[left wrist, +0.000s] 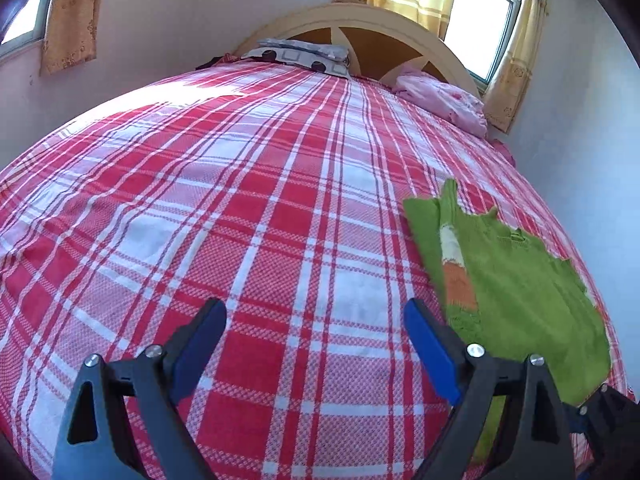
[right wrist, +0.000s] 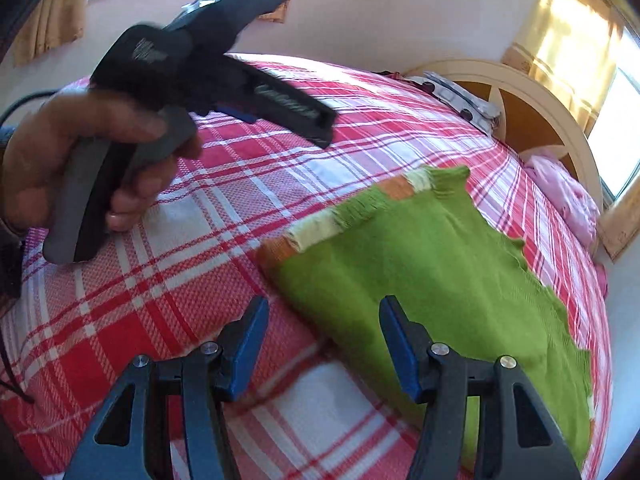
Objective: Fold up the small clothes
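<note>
A small green knitted garment (left wrist: pixel 520 288) (right wrist: pixel 440 264) lies folded flat on the red plaid bedsheet (left wrist: pixel 240 200) (right wrist: pixel 160 280); orange and white stripes show along its left edge. My left gripper (left wrist: pixel 315 308) is open over bare sheet, just left of the garment, with nothing between its blue pads. In the right wrist view a hand (right wrist: pixel 80 152) holds that left gripper's blurred body (right wrist: pixel 208 68) above the bed. My right gripper (right wrist: pixel 324 304) is open above the garment's near left corner, its pads pressing on nothing. Part of it shows at the left wrist view's bottom right (left wrist: pixel 608 412).
A patterned pillow (left wrist: pixel 304 54) (right wrist: pixel 460 96) and a pink bundle of cloth (left wrist: pixel 444 100) (right wrist: pixel 568 196) lie by the curved headboard (left wrist: pixel 380 36) (right wrist: pixel 532 108). A wall (left wrist: pixel 580 160) runs close along the bed's right side. Curtained windows are behind.
</note>
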`<state>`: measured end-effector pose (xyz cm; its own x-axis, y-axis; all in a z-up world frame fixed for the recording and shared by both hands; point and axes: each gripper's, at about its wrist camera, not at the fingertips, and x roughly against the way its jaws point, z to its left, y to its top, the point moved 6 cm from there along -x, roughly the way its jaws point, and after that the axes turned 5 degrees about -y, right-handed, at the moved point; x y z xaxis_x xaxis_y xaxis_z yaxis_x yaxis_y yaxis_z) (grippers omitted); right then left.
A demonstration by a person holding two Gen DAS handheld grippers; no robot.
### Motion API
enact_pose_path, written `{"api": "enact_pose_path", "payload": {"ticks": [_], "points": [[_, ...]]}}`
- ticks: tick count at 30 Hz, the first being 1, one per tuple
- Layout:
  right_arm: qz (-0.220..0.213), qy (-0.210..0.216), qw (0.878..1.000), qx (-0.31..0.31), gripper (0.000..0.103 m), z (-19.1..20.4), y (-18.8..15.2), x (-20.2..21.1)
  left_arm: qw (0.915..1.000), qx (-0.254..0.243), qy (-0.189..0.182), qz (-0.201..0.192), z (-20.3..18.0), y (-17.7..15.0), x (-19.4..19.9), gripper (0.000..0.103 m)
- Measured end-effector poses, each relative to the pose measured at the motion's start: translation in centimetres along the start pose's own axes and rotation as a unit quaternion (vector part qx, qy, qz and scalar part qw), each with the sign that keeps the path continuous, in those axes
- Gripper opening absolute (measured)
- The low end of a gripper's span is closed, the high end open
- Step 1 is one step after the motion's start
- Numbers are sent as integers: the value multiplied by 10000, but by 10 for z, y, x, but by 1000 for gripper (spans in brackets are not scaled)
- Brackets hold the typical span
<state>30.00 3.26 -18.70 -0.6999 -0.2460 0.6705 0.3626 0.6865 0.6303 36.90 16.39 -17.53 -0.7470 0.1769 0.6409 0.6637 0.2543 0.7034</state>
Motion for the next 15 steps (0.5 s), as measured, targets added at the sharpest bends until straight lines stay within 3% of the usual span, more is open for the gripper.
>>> {"api": "enact_pose_path", "payload": {"ticks": [9,15], "points": [[-46,-350,9992,171,56,16,7,-8,9974,6,-678,243,-21,19,-35,93],[-102,-386,9989,226,50,21,5,-6,9900,-427,-1276,433,-51,36,-59,93]]}}
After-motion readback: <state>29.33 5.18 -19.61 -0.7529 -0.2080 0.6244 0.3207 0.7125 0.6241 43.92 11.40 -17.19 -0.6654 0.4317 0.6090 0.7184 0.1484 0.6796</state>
